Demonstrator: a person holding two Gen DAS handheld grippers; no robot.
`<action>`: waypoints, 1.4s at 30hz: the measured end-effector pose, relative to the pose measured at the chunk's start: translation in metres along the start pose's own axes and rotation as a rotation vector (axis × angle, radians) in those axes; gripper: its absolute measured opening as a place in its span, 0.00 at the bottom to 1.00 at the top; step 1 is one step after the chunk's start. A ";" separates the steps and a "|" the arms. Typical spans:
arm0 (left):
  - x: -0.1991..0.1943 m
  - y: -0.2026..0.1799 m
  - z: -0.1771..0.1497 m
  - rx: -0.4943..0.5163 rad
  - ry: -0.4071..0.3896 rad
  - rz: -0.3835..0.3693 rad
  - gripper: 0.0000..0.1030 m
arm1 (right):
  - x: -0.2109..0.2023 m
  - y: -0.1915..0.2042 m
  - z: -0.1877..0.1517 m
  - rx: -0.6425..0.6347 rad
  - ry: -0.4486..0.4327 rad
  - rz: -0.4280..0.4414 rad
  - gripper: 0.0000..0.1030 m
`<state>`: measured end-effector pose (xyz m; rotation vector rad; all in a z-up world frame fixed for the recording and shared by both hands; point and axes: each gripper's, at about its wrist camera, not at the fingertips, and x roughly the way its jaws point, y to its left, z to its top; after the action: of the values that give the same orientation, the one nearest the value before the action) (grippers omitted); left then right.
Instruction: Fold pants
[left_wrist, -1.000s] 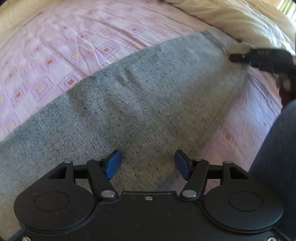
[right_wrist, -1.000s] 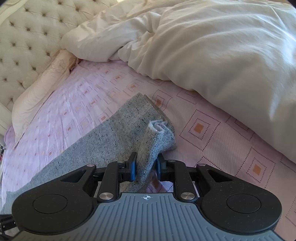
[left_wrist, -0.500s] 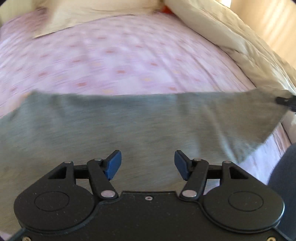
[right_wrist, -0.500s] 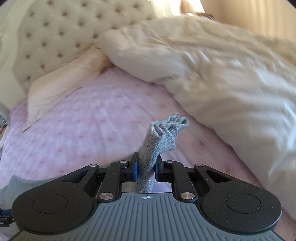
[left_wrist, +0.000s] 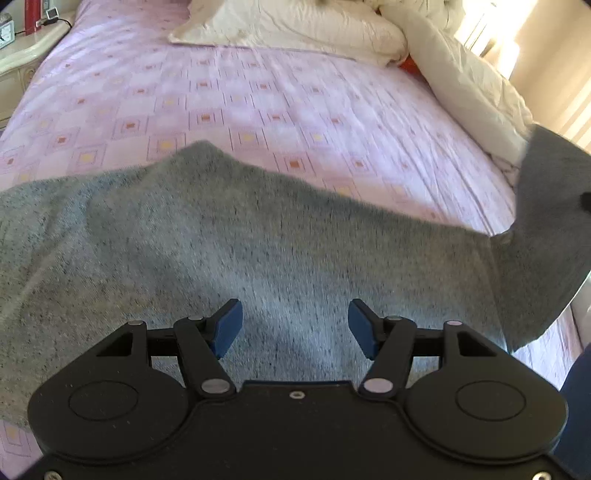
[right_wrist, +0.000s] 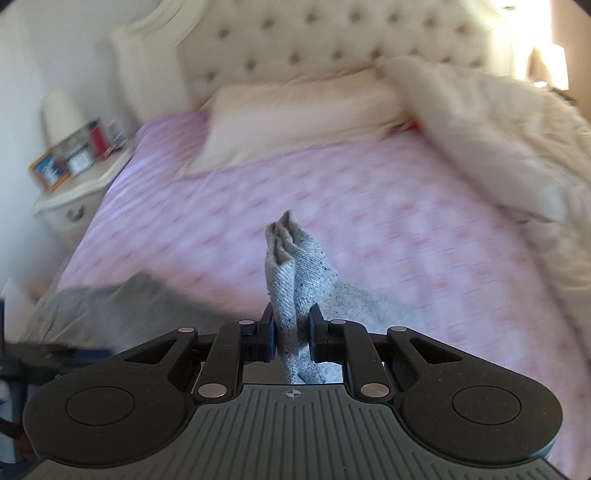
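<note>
Right wrist view: right gripper (right_wrist: 291, 334) pinches the grey pants (right_wrist: 295, 280) above the bed (right_wrist: 406, 229); left gripper (left_wrist: 294, 328) spread; no legible writing.

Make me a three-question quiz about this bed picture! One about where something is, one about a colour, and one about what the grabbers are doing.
1. Where does the pillow lie?
A. at the head of the bed
B. on the nightstand
C. on top of the pants

2. What colour are the pants?
A. red
B. speckled grey
C. bright green

3. What is the right gripper doing?
A. hanging open over bare sheet
B. pinching a bunch of the pants
C. holding a lamp

Answers:
1 A, the pillow sits at the far end of the pink sheet, just before the tufted headboard.
2 B, the cloth is grey with dark flecks.
3 B, its fingers squeeze gathered grey cloth, while the left gripper is open over the pants.
</note>
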<state>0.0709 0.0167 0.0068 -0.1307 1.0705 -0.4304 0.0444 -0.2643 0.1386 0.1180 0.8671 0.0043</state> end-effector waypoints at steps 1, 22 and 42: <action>-0.001 0.001 0.000 -0.002 -0.006 0.001 0.63 | 0.011 0.015 -0.005 -0.013 0.027 0.015 0.15; 0.005 0.037 0.001 -0.162 0.010 -0.020 0.63 | 0.035 0.081 -0.040 -0.076 0.232 0.192 0.30; 0.070 -0.033 0.033 -0.030 0.164 -0.098 0.79 | 0.064 -0.067 -0.006 0.360 0.009 0.088 0.30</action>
<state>0.1191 -0.0447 -0.0247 -0.1775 1.2354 -0.5199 0.0783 -0.3267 0.0786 0.4929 0.8642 -0.0695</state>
